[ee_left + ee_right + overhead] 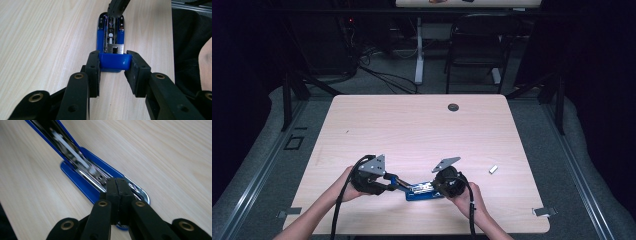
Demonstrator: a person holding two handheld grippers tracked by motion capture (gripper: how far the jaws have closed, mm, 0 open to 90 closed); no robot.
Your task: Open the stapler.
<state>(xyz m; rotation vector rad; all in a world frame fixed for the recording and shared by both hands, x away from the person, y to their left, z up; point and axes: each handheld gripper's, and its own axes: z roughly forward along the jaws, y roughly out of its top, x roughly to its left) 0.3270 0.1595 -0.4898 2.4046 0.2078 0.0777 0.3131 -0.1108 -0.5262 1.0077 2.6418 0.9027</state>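
Pale wood table (412, 125) in a dark room, blue stapler (424, 191) near its 6 o'clock edge.
From the high view I see my left gripper (388, 184) at the stapler's 9 o'clock, my right gripper (439, 187) at 3 o'clock, a small staple strip (493, 169) apart. Left gripper view: jaws clamped on the stapler's blue rear end (115, 61). Right gripper view: jaws pressed together, tips over the chrome magazine (82, 162) of the opened stapler.

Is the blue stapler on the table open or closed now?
Open. The blue stapler lies with its metal staple channel exposed, and the left tool clamps its blue end.
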